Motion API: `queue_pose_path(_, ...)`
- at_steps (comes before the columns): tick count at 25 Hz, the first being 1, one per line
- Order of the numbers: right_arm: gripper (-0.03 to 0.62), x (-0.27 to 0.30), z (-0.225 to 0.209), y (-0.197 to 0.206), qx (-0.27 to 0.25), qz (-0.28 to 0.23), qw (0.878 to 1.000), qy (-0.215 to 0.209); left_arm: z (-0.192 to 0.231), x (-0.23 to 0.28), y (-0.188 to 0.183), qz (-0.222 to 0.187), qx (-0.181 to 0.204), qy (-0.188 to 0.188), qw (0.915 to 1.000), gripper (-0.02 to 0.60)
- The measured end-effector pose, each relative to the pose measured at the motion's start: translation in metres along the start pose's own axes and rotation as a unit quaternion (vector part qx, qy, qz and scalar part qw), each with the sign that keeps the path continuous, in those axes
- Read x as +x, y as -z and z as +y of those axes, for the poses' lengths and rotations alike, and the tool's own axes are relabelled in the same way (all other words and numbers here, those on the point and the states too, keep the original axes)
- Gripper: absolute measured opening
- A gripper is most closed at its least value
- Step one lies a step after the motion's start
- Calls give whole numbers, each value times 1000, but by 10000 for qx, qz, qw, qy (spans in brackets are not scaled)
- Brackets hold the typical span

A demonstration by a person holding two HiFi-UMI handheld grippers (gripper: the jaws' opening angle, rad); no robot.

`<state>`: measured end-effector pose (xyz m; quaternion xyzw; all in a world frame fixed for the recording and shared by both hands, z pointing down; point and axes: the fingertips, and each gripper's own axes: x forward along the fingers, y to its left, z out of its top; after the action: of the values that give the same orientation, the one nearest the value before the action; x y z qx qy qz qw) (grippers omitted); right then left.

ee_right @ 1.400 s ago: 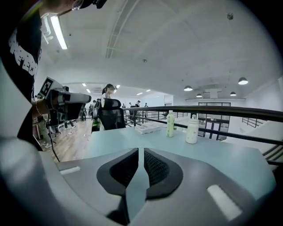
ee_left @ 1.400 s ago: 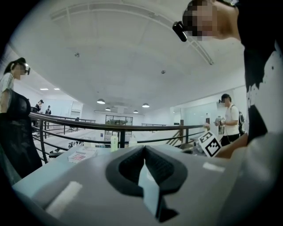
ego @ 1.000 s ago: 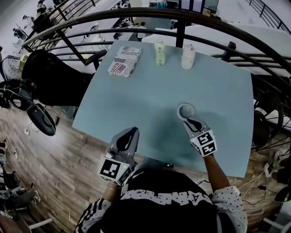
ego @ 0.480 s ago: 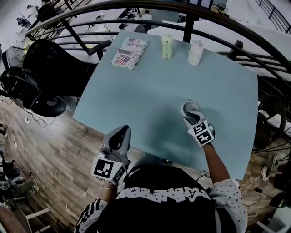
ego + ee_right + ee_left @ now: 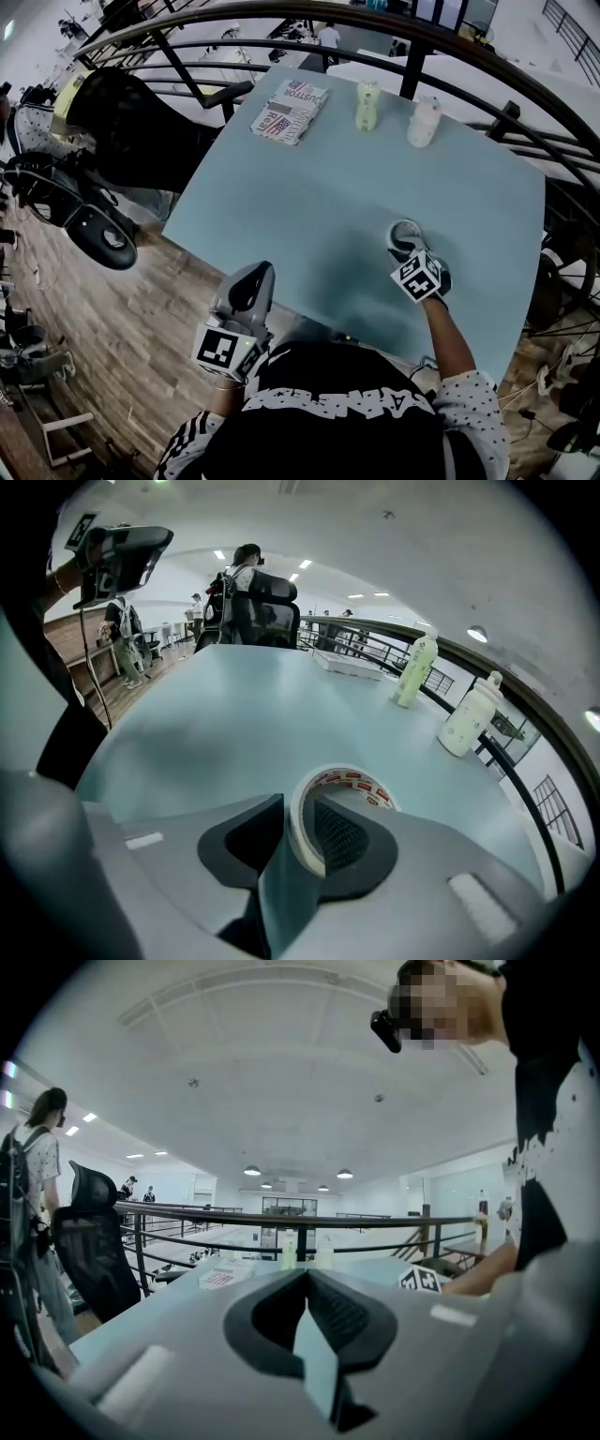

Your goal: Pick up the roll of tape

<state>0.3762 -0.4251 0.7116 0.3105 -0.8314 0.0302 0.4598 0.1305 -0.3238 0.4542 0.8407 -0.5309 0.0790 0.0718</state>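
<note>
The roll of tape (image 5: 403,232), white with red print, lies flat on the pale blue table (image 5: 319,197) at the near right. My right gripper (image 5: 411,251) points steeply down onto it. In the right gripper view one jaw is inside the roll's hole and the other outside, so the near wall of the tape (image 5: 343,782) stands between them. The right gripper (image 5: 298,819) has its jaws closing, and a gap still shows on the outer side. My left gripper (image 5: 259,274) hovers at the table's near edge, shut on nothing, its tips (image 5: 306,1274) meeting.
Two pale bottles (image 5: 367,105) (image 5: 423,122) stand at the table's far edge, with a printed box (image 5: 291,111) to their left. A dark railing (image 5: 309,21) curves behind the table. A black office chair (image 5: 131,136) stands off the left side on the wood floor.
My right gripper has come down over the tape, and one jaw now sits inside the roll. My left gripper has drifted a little along the near edge.
</note>
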Motion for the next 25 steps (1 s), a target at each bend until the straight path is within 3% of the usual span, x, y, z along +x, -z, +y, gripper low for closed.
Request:
queue_pose_path(3,69,3,3,0,42,-1,10000,-90,5,-1,2,-58,58,-52,10000,0)
queue_pose_path(13,54,-10,-4,1,866,-248,9959,-30,2,1,1,-42,68,-17,10000,0)
queue_pose_path(25,54,-59,-6,-26,1554,-1118,9814,132,-8,5,-4,-210,147,162,9995,0)
